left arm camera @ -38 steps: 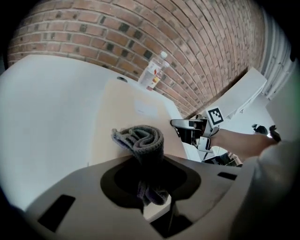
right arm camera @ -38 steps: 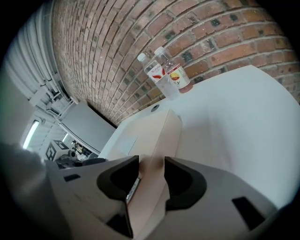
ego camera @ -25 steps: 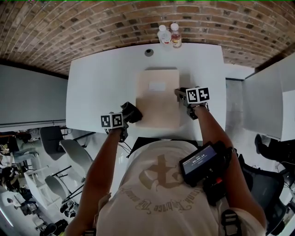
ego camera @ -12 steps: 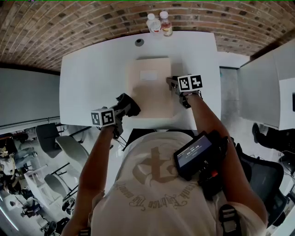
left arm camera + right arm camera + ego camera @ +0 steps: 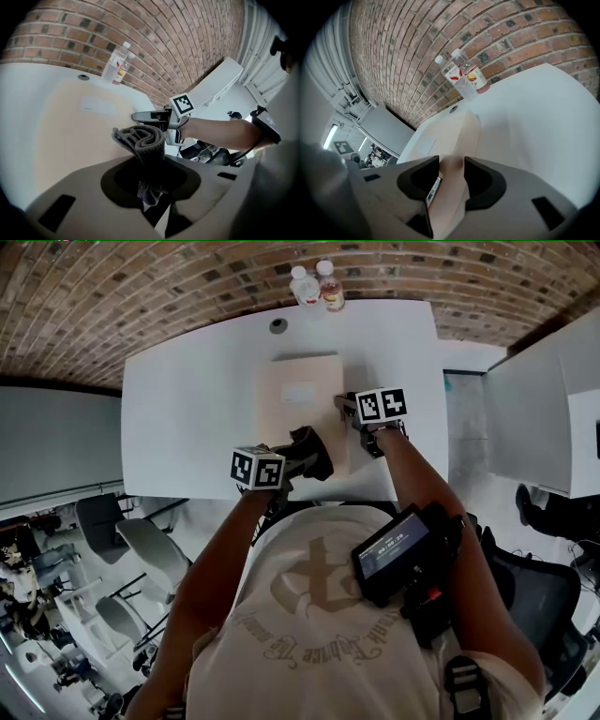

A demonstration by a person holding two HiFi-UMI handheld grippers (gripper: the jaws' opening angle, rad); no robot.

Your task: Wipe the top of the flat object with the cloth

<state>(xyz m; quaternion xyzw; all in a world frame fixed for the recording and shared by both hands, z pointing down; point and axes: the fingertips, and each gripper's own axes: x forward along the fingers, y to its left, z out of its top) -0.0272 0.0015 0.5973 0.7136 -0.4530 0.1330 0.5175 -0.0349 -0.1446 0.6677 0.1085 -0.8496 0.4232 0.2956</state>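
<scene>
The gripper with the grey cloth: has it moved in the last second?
Yes. The left gripper, shut on the cloth, has slid rightward from the table beside the flat box's left edge onto its near end, toward the right gripper.
</scene>
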